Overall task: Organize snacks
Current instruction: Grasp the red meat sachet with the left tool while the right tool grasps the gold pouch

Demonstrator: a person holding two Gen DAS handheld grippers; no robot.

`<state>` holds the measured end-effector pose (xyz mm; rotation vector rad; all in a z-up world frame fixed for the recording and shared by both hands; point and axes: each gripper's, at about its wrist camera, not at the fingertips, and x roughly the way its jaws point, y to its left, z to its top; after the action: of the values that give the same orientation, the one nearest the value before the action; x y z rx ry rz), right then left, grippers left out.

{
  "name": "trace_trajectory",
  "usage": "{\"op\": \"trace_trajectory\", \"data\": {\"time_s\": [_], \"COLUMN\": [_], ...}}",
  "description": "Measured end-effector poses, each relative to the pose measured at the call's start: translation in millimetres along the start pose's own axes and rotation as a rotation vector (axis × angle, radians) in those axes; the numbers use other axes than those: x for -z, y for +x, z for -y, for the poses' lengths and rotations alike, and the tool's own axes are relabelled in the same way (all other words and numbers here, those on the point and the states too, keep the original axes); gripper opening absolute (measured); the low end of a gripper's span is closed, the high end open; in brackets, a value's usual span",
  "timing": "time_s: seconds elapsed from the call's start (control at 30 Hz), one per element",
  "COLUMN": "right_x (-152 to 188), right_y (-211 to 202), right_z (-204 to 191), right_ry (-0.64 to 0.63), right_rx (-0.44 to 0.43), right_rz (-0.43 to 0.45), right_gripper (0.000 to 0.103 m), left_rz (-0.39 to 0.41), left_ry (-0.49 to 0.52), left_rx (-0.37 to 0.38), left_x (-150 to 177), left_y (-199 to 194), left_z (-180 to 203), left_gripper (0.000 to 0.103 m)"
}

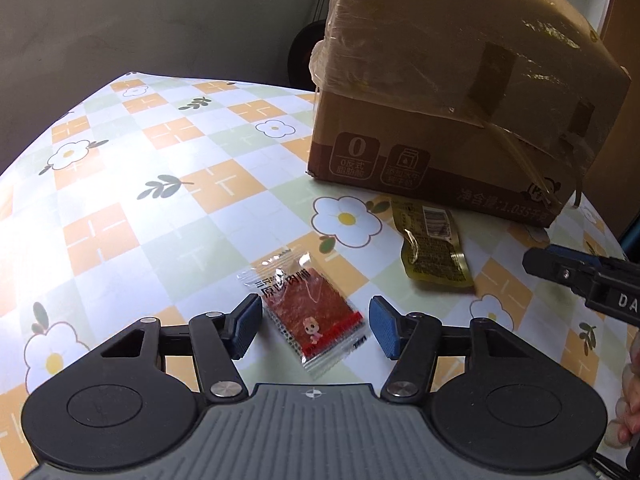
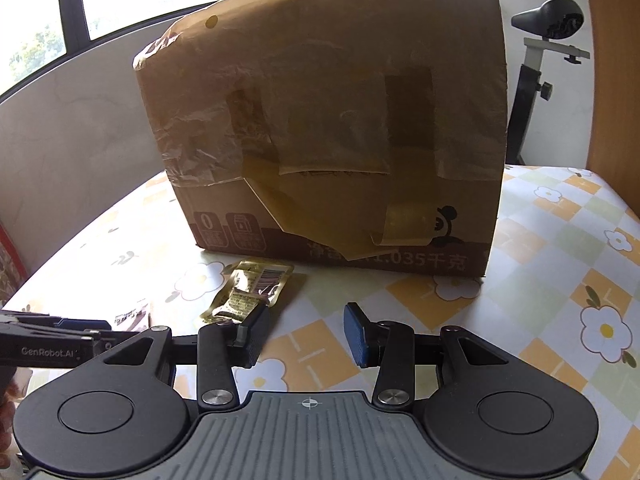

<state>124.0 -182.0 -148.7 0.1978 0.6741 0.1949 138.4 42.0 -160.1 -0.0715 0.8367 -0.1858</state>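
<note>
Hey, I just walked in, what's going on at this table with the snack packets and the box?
A person is sorting snacks with a handheld gripper in each hand. The left gripper is lowered over a clear packet of red meat jerky on the flowered tablecloth, fingers open on either side of it, not yet pressing. The right gripper hovers open and empty near a gold foil packet, which lies in front of a taped cardboard box. Both packets lie flat on the table.

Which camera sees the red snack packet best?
The left wrist view: the red snack packet lies whole and unhidden on the table between the open jaws. The right wrist view shows only a dark sliver of it at the left, behind the other gripper.
</note>
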Motion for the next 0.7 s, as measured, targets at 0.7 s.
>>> {"op": "trace_trajectory", "data": {"time_s": [0.7], "right_x": [3], "right_y": [21], "right_z": [-9], "right_ry": [-0.006], "right_rx": [-0.016], "right_rz": [-0.069], "right_gripper": [0.041], "left_rz": [0.085], "left_ry": [0.087], "left_rx": [-0.071], "left_x": [3], "left_y": [6], "left_z": [5], "left_gripper": [0.045]}}
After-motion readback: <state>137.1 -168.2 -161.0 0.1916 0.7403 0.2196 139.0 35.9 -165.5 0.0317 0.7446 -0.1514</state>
